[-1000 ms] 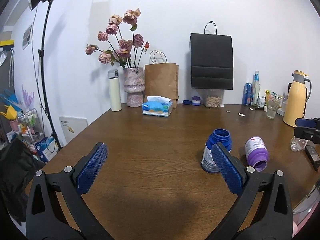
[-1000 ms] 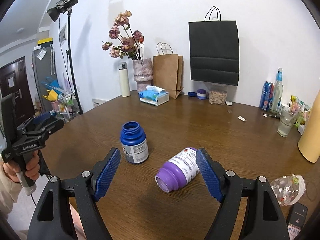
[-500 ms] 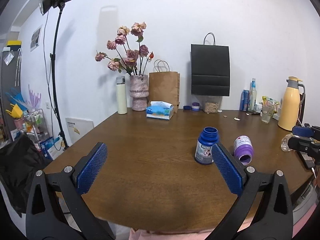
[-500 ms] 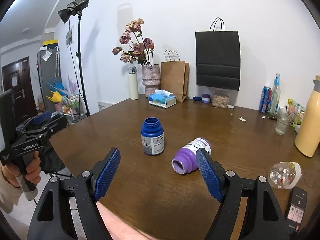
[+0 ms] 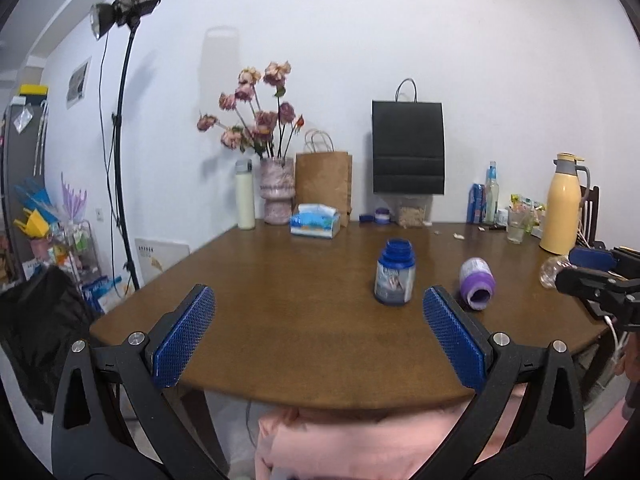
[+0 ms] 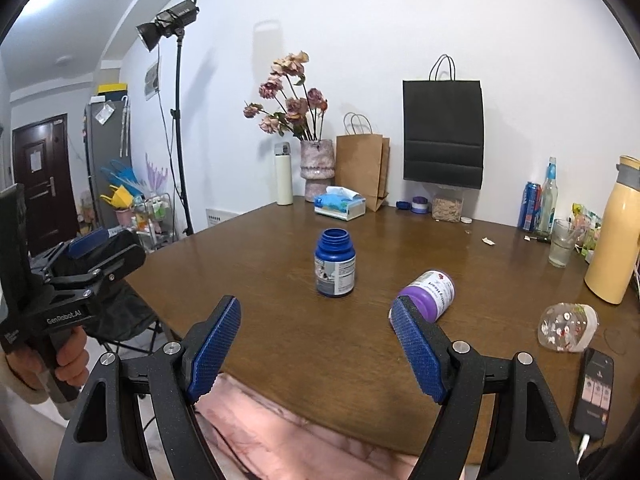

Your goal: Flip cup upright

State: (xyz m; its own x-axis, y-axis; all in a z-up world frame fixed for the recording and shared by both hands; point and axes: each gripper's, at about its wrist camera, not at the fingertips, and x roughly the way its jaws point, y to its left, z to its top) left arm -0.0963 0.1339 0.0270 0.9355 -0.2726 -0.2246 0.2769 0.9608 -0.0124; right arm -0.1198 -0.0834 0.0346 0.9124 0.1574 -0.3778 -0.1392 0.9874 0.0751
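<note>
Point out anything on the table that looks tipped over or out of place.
The purple bottle lies on its side, open mouth toward the near edge, right of the upright blue bottle. A clear bottle also lies tipped by the phone.

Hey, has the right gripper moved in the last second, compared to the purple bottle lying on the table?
Yes. The right gripper has pulled back toward the table's near edge; the purple plastic bottle lying on its side now sits beyond its fingers.

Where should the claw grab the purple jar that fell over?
Probably around the labelled middle of the purple jar, with the right claw coming from the near table edge. It lies on its side with its open mouth toward the claw, so the round sides are free to pinch.
</note>
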